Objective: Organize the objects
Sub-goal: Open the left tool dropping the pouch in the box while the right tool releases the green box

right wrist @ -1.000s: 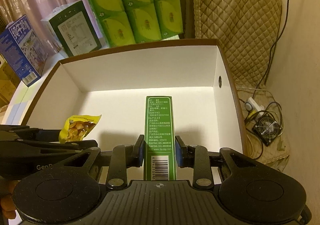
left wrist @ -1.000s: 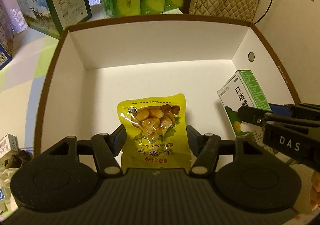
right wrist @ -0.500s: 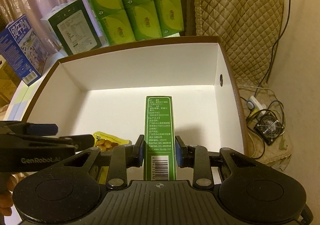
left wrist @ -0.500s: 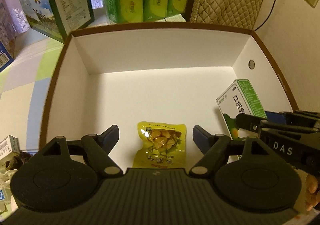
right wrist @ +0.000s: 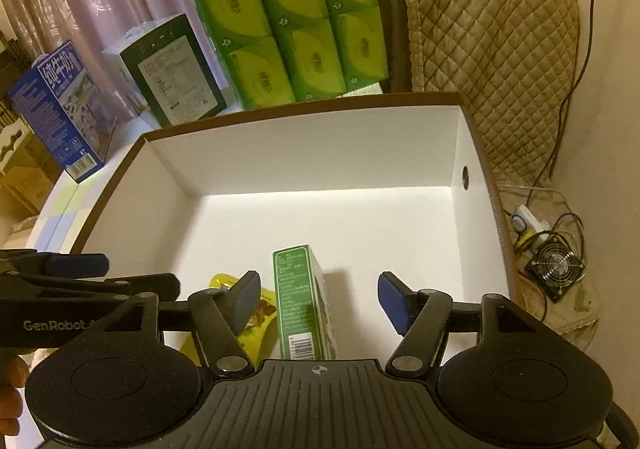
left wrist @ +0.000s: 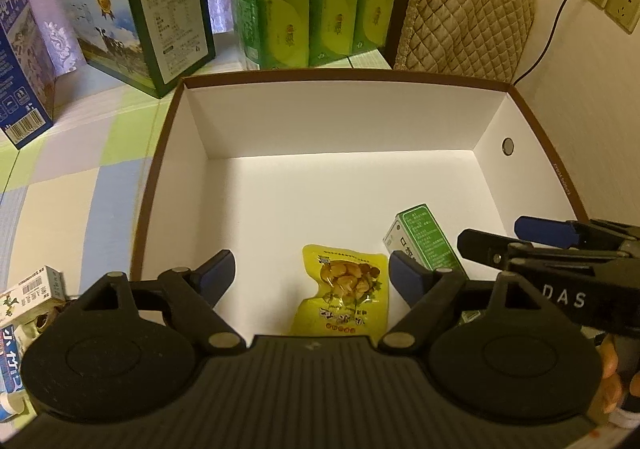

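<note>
A checked tablecloth [left wrist: 80, 169] in pale green and blue covers the table, with milk cartons [left wrist: 140, 17] and a stack of green tissue packs [right wrist: 288, 29] lined up along the curtain at the back. In front of them sits a large open box [left wrist: 560, 177], brown outside and white inside, which looks to be where loose items are being gathered.

Two things lie on its floor near the front wall. A yellow snack pouch [left wrist: 344, 289] rests flat, and just beside it to the right a green carton [right wrist: 302, 305] lies on its side.

The left gripper [left wrist: 310, 275] hangs above the pouch with its jaws spread wide and nothing between them. The right gripper [right wrist: 318, 299] is likewise spread wide over the carton and grips nothing. Both items appear to be released where they were meant to go.

More small boxes [left wrist: 28, 301] wait on the table outside the box's left edge, so the sorting is probably only partly done.
</note>
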`<state>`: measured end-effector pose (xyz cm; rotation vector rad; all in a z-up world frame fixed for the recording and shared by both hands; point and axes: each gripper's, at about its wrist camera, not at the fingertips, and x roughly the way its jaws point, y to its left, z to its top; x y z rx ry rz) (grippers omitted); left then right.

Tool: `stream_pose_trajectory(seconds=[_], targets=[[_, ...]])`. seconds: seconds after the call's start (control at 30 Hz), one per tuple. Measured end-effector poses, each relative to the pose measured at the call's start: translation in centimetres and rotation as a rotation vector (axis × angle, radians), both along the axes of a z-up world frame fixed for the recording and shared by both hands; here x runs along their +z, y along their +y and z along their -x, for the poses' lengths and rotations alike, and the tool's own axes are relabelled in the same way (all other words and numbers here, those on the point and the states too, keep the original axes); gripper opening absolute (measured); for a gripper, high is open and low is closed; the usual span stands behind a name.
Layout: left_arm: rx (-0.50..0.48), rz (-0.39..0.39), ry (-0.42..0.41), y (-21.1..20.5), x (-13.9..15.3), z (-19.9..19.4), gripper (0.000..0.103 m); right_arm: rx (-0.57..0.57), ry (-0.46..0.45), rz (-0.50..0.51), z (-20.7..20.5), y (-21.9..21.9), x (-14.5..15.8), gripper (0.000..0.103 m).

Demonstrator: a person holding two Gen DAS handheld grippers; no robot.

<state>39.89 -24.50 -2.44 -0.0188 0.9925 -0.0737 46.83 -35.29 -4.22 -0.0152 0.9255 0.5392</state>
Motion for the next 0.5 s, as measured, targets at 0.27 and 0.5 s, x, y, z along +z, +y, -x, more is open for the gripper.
stream_pose_trajectory(seconds=[0.27, 0.5], targets=[[-0.010, 0.008, -0.027, 0.2, 1.3, 1.3, 0.083, -0.030, -0.020, -0.015, 1.6, -1.0, 1.3, 0.063], [-0.040, 0.037, -0.060, 0.6, 2.8, 3.1, 0.083, -0.071, -0.041, -0.036, 3.4, -2.0, 2.8, 0.063]])
